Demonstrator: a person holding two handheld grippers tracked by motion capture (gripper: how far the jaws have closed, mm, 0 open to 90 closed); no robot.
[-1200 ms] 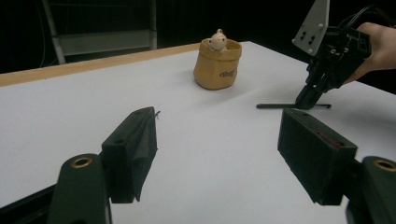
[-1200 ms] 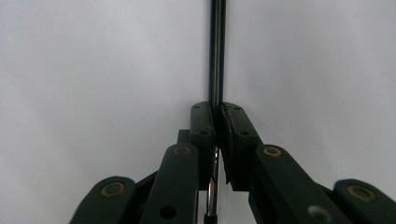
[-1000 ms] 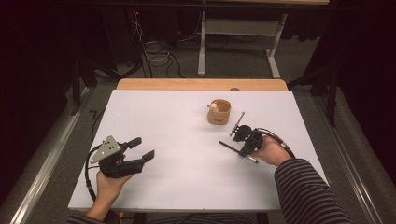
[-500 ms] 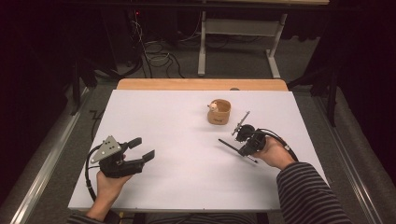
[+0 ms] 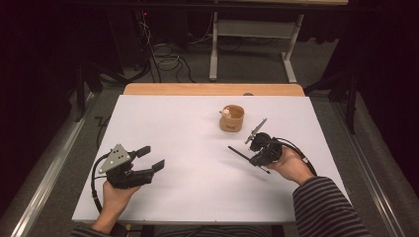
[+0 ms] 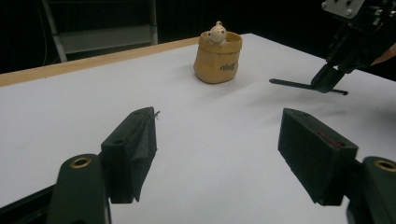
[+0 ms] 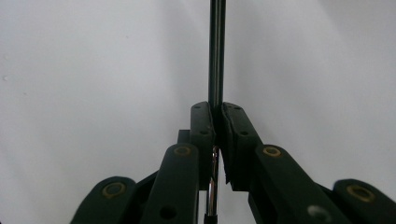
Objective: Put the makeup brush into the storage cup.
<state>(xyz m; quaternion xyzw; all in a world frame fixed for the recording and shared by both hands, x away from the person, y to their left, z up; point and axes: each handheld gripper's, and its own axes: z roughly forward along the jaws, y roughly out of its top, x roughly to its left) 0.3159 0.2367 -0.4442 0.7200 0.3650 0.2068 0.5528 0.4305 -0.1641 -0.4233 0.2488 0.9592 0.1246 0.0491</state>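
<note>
Jaws of the right gripper [image 5: 255, 149] pinched tight on a thin dark rod [image 7: 216, 51]; in the right gripper view the rod runs straight up from between the pads. In the high view the rod [image 5: 242, 154] lies low over the tabletop [image 5: 188, 123], pointing toward the middle. Left gripper [image 6: 219, 154] jaws spread wide, nothing between them, held just above the tabletop at its near left.

Tan sack-shaped pot [image 6: 218, 58] stands upright on the far side of the tabletop, a small pale figure [image 6: 217, 32] poking from its mouth. Dark lettering on its front (too small to read). In the high view the pot [image 5: 231, 119] sits just beyond the right gripper, apart from it.

White tabletop bare across the middle and left; wooden strip [image 5: 212, 89] along its far edge. Wide open room between the two grippers.
</note>
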